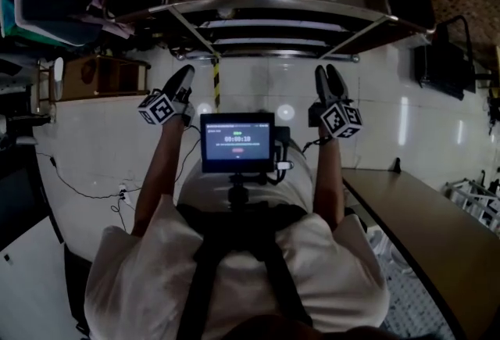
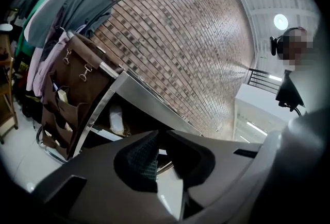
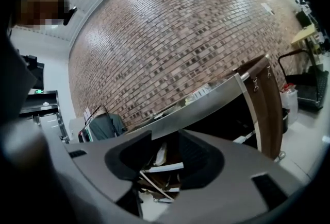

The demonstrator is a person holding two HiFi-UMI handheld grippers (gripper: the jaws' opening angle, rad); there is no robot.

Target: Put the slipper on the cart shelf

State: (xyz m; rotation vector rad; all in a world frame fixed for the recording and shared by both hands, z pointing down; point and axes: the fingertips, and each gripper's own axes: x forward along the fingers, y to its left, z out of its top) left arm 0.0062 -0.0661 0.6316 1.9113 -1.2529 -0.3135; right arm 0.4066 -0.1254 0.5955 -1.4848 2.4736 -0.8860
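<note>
The big silver metal cart with shelves (image 1: 273, 5) stands straight ahead of both claws, a little way off. No slipper is in either claw, and I cannot find a sure slipper anywhere.

In the left gripper view, a pale long thing (image 2: 116, 117) lies on a low shelf inside the cart, ahead of the left claw (image 2: 159, 135) and off to its left. Its long side runs from the front of the shelf to the back. I cannot tell if it is the slipper.

The left claw (image 1: 185, 74) has its jaws almost pressed together, with nothing between them. The right claw (image 1: 329, 71) has its jaws spread apart. They are empty too, and only the far cart shelves show through the gap in the right gripper view (image 3: 165, 140).

Both claws look about the same way off from the cart, so neither hand is clearly nearer.

Both arms reach straight out in front of the person. The two claws are side by side, well apart, and point at the cart, tipped a little down.
</note>
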